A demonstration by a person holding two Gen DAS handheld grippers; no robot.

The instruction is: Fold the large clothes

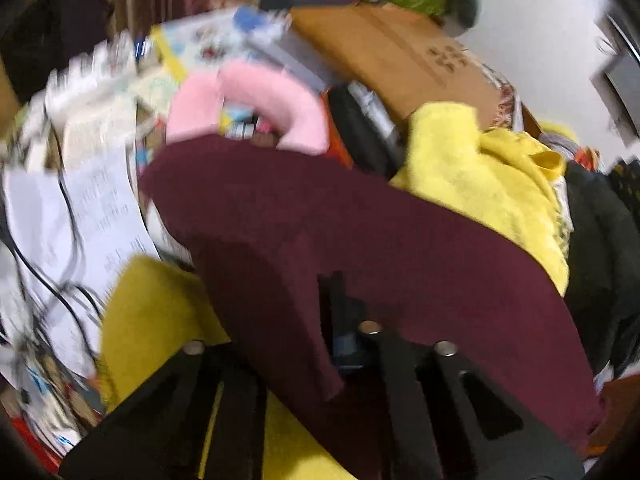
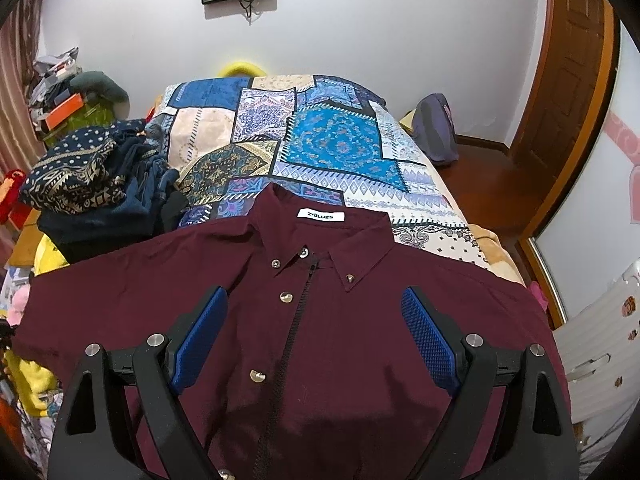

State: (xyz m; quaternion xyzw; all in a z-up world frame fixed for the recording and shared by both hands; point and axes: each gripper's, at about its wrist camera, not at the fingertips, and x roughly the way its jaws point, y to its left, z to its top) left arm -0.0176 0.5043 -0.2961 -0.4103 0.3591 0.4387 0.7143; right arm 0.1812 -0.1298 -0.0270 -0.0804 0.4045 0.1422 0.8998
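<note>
A maroon button-up shirt lies front up on the bed, collar and white label toward the far end. My right gripper hovers over its chest, open wide, blue pads either side of the button placket, holding nothing. In the blurred left wrist view, my left gripper is shut on a fold of the maroon shirt, which drapes over the fingers and hides the tips.
A patchwork bedspread covers the bed. A pile of dark patterned clothes sits at the shirt's left. Yellow cloth, a pink pillow, papers and a cardboard box crowd the left side. A wooden door stands right.
</note>
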